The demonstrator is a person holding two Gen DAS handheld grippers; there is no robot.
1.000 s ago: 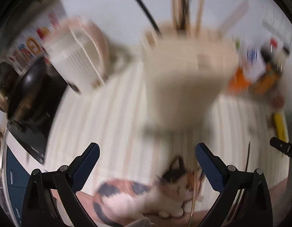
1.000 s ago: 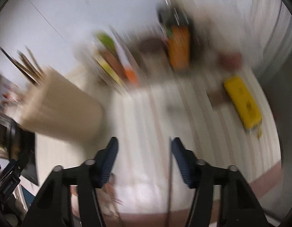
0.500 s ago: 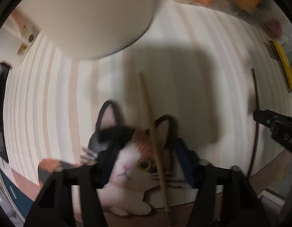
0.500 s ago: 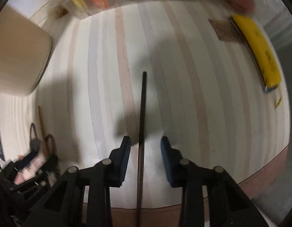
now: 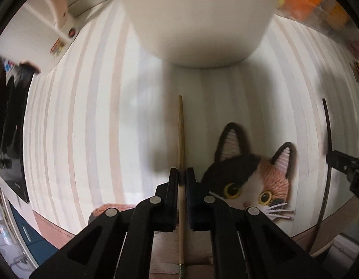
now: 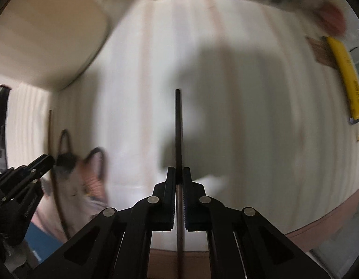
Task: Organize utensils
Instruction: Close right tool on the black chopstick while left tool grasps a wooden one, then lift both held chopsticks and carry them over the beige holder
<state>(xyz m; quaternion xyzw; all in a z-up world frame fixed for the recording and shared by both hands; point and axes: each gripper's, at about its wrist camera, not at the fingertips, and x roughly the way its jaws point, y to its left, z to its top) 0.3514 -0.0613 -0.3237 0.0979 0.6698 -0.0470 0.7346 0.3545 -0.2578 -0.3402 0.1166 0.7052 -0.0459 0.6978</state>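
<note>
Two chopsticks are each pinched by a claw. From the left wrist, the left claw [image 5: 181, 174], having just closed, grips a light wooden chopstick [image 5: 180, 134] lying on the striped tabletop [image 5: 86, 127], beside a cat-shaped mat [image 5: 251, 181] and below a cream holder [image 5: 198, 18] (its base only). From the right wrist, the right claw [image 6: 178, 174], likewise just closed, clamps a dark chopstick [image 6: 178, 127].
</note>
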